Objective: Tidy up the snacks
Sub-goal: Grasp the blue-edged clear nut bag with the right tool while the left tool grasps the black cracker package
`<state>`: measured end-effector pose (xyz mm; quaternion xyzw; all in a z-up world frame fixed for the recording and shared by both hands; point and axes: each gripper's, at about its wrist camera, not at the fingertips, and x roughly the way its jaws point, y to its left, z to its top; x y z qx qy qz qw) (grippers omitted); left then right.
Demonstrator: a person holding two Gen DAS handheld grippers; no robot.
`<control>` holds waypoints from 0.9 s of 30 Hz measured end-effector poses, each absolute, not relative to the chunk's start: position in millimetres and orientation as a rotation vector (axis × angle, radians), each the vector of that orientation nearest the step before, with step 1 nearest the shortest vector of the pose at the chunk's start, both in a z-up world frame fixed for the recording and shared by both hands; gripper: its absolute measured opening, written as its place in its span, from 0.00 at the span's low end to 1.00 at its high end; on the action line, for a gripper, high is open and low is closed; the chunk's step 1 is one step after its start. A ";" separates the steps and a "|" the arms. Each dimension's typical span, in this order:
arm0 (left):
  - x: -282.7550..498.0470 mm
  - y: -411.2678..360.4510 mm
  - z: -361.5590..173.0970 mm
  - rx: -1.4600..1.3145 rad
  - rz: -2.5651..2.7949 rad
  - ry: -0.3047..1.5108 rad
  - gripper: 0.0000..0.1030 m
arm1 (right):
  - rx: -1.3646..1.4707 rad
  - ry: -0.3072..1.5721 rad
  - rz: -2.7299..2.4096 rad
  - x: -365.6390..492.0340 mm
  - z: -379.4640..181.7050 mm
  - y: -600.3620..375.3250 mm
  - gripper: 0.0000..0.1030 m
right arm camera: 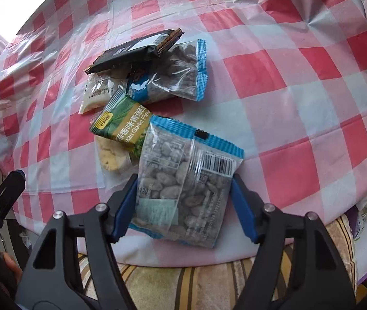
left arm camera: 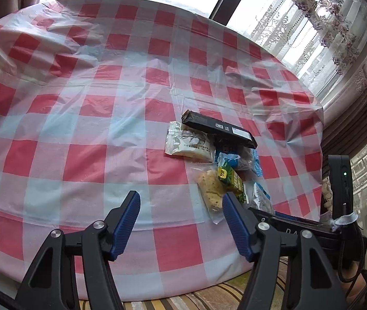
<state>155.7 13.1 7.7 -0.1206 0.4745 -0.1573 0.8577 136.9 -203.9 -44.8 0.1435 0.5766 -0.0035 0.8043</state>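
Observation:
A pile of snacks lies on the red-checked tablecloth (left arm camera: 80, 134). It holds a black bar (left arm camera: 218, 128) (right arm camera: 134, 49), a white packet (left arm camera: 189, 143) (right arm camera: 96, 91), a blue-edged nut bag (right arm camera: 175, 75), a green pea packet (right arm camera: 122, 125) (left arm camera: 231, 179) and a clear-wrapped biscuit (left arm camera: 210, 190) (right arm camera: 109, 156). My right gripper (right arm camera: 184, 199) is open, its jaws either side of a second blue-edged nut bag (right arm camera: 186, 180) at the table's near edge. My left gripper (left arm camera: 180, 222) is open and empty, just left of the pile.
The tablecloth (right arm camera: 299, 103) is wrinkled plastic. A striped cushion (right arm camera: 196, 284) sits below the table's near edge. Lace curtains (left arm camera: 325, 25) and a window stand behind the table on the right. The right gripper's body (left arm camera: 299, 230) shows at the left view's lower right.

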 end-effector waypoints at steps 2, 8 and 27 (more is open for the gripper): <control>167.4 7.6 3.2 -0.301 -0.365 1.026 0.59 | 0.302 1.209 -0.007 130.7 -38.6 -214.9 0.69; 217.6 -19.0 -8.6 -0.526 -0.469 1.075 0.49 | 0.285 1.135 -0.049 111.2 -24.6 -250.5 0.69; 311.5 -67.8 -61.6 -0.787 -0.362 1.179 0.23 | 0.239 1.018 -0.137 90.0 -11.8 -295.1 0.69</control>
